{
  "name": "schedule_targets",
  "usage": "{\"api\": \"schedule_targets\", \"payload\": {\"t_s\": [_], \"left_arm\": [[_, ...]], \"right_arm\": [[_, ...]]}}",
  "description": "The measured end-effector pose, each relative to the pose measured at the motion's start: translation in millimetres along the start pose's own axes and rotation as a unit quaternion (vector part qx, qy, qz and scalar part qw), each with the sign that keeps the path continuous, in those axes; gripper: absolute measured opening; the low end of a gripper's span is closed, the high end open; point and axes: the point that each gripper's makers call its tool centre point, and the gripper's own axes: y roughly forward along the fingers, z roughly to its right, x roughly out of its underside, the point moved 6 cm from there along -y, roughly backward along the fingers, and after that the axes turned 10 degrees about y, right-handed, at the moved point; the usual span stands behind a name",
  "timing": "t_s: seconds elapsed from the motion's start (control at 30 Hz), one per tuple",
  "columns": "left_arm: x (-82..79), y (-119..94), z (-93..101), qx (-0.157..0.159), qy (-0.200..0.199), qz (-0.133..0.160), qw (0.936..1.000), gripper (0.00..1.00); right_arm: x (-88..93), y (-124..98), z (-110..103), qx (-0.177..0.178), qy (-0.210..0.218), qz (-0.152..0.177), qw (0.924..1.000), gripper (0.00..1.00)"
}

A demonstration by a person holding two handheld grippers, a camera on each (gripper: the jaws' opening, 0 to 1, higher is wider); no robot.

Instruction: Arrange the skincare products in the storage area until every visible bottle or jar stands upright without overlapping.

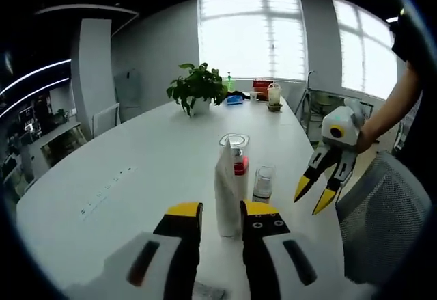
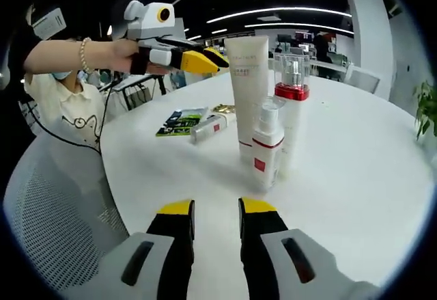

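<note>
Beside the tall tube stand a spray bottle and a clear bottle; one small tube lies flat behind. Left gripper and right gripper: narrow gap, empty. Risk: a reach past the crowded cluster topples the uprights.

white tube: tall, upright on its cap on the desk, tallest of the cluster; faint lettering, unreadable.
pump bottle: white, clear cap, red label; upright just in front of the tube, nearest the camera in the right gripper view.
red-collared bottle: clear top over a red band; upright, close beside the tube.
small tube: white with red mark, lying flat, apart from the cluster.
</note>
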Motion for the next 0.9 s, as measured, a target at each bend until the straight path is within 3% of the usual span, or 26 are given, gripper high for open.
{"api": "schedule_targets", "payload": {"t_s": [0.3, 0.53, 0.7, 0.9], "left_arm": [[19.3, -25.6, 15.1, -0.036, -0.023, -0.026, 0.9988, 0.17], [44.7, -52.8, 17.5, -0.082, -0.069, -0.043, 0.9933, 0.18], [47.9, -64.6, 25.9, -0.098, -0.082, -0.047, 0.9907, 0.2], [52.2, -84.8, 30.1, -0.135, -0.116, -0.038, 0.9833, 0.28]], "right_arm": [[4.9, -8.8, -12.7, 0.0, -0.004, 0.004, 1.0, 0.25], [6.8, -19.4, -17.8, 0.012, 0.0, 0.016, 0.9998, 0.25], [8.0, -28.8, -20.8, 0.02, 0.004, 0.029, 0.9994, 0.25], [5.6, -35.3, -28.8, 0.023, 0.006, 0.042, 0.9988, 0.28]]}}
